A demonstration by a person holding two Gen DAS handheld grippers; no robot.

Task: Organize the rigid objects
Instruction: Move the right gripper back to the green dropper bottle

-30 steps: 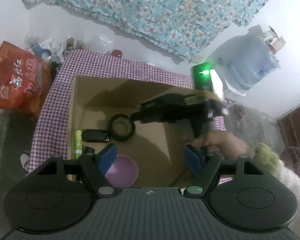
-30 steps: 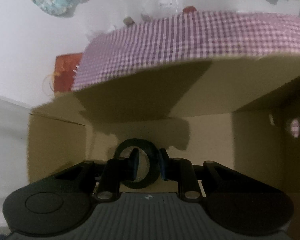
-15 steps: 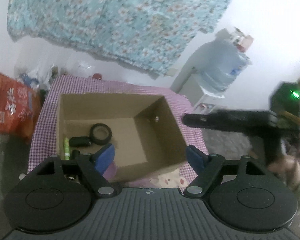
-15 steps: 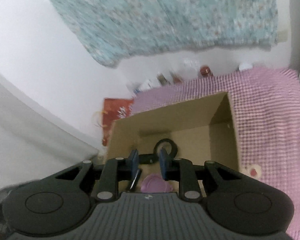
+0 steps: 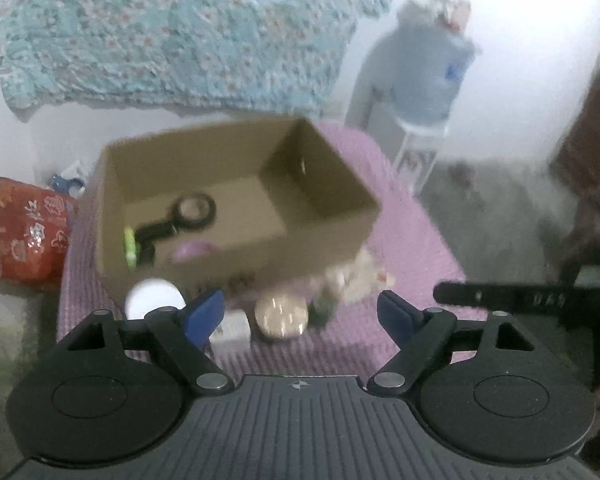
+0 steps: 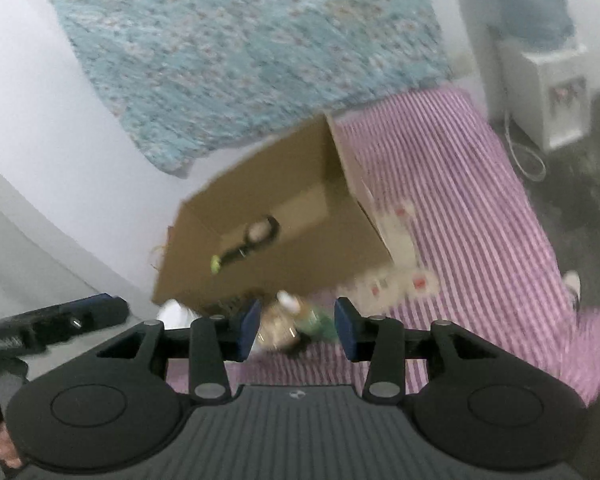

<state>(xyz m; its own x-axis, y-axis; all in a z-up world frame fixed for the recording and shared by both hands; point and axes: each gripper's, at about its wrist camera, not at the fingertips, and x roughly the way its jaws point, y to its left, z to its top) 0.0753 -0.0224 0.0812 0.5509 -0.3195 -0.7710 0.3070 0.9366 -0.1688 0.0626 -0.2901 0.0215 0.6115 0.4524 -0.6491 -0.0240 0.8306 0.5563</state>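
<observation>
Left gripper (image 5: 300,314): jaws opening, nothing between; right gripper (image 6: 296,324): jaws opening, empty, above blurred jar (image 6: 276,330) and green bottle (image 6: 314,322); white lid (image 5: 154,298) half hidden by a finger; cardboard box (image 5: 320,236) on checked cloth (image 5: 416,248) holds tape roll (image 5: 194,210), smeared purple item (image 5: 192,250); water dispenser (image 5: 428,76) beyond.

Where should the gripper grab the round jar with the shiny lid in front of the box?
Probably by its sides, coming straight down from above. The round jar seems to stand upright on the checked cloth, lid up, with a white box close on one side and a green bottle on the other. The view is blurry, so go slowly.
</observation>
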